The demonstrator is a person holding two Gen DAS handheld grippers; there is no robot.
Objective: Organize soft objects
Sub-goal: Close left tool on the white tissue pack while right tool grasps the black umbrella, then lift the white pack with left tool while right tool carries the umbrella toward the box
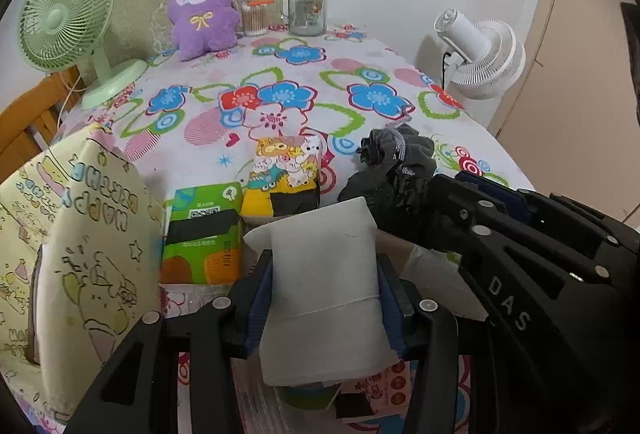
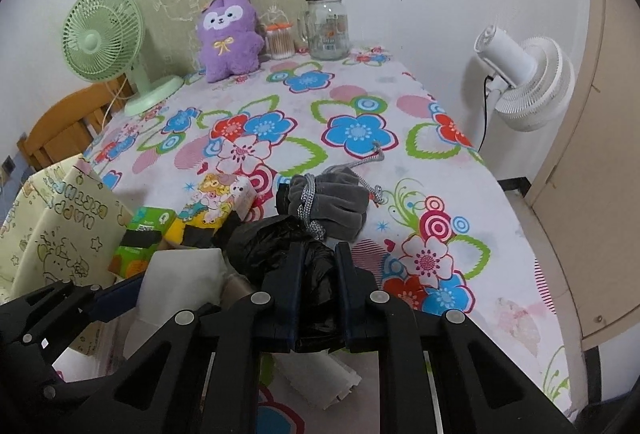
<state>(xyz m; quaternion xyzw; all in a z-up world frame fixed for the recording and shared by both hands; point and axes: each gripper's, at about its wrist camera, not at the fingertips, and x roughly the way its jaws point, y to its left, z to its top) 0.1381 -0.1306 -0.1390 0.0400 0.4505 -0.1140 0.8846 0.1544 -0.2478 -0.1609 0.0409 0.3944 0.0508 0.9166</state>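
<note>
My left gripper point(image 1: 324, 276) is shut on a white soft pad point(image 1: 320, 234), bound by a thin thread, which stands upright between the blue pads. My right gripper point(image 2: 320, 254) is shut on a crumpled black plastic bag point(image 2: 272, 238). Behind that bag lies a grey drawstring pouch point(image 2: 340, 201) with a braided cord. In the left wrist view the black bag point(image 1: 384, 189) and the pouch point(image 1: 408, 145) sit just right of the white pad, with the right gripper's body point(image 1: 520, 234) beside them. A green tissue pack point(image 1: 204, 230) and a yellow cartoon tissue pack point(image 1: 284, 173) lie just beyond the pad.
A cream gift bag point(image 1: 80, 234) stands at the near left. A purple plush point(image 1: 200, 13), a cotton swab box point(image 1: 255, 17) and a glass jar point(image 1: 308, 1) line the back of the floral tablecloth point(image 1: 360, 73). A green fan point(image 1: 64, 13) stands back left. A white fan point(image 1: 480, 53) stands off the table's right edge.
</note>
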